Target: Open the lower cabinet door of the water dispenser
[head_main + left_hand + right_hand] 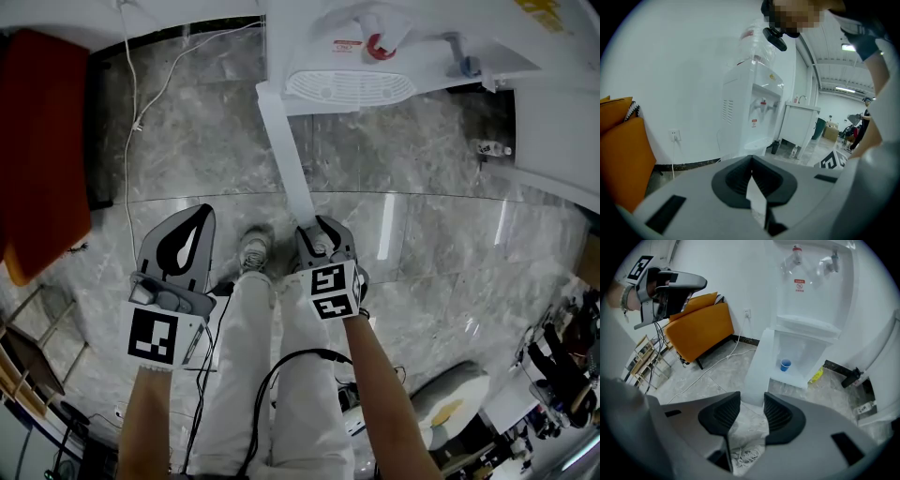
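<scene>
Tall white plastic water dispenser (347,56) at the wall, its white lower cabinet door (286,159) swung wide open over the grey marble floor (450,234), right gripper (322,230) at the door's free edge, jaws apart, not pressing it, left gripper (200,214) beside, jaws together, small blue cup (785,364) inside the cabinet

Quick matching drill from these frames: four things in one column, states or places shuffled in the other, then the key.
Column A
1. lower cabinet door
2. blue cup
3. left tool
4. right tool

Column B
a. jaws apart
b. swung open
c. jaws together, nothing between them
d. inside the compartment

Pairs: 1-b, 2-d, 3-c, 4-a
</scene>
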Action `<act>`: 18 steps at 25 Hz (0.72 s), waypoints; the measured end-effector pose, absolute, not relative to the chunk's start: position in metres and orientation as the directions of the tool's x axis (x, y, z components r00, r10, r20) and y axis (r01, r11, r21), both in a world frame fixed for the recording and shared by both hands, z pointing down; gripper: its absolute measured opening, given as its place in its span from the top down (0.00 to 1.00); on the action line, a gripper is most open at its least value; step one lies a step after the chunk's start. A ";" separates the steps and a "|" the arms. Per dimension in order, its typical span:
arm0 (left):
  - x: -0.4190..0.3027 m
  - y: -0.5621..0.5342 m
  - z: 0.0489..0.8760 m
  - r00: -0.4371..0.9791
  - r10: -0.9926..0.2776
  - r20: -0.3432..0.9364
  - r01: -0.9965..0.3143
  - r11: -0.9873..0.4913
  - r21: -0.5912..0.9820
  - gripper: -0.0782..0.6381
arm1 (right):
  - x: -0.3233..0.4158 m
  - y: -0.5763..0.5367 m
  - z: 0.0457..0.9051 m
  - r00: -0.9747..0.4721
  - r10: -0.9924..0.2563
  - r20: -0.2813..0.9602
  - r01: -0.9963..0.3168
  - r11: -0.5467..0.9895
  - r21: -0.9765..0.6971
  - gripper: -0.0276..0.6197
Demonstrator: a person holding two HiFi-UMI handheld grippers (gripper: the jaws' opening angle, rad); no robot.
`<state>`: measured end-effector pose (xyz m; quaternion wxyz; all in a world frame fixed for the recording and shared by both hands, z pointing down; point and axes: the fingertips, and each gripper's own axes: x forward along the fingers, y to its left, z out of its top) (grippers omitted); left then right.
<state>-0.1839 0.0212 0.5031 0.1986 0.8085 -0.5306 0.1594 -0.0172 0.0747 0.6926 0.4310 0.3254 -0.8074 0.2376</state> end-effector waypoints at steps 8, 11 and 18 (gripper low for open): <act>-0.202 0.023 0.505 0.355 -0.808 0.470 -0.934 -0.323 0.151 0.88 | -0.063 0.097 0.694 -0.444 -0.277 0.852 -0.691 0.712 -0.129 0.76; -0.209 0.023 0.504 0.338 -0.816 0.468 -0.941 -0.299 0.158 0.88 | -0.082 0.103 0.693 -0.463 -0.261 0.847 -0.672 0.726 -0.144 0.77; -0.229 0.029 0.510 0.306 -0.821 0.483 -0.952 -0.270 0.143 0.88 | -0.118 0.108 0.693 -0.494 -0.242 0.835 -0.651 0.740 -0.170 0.79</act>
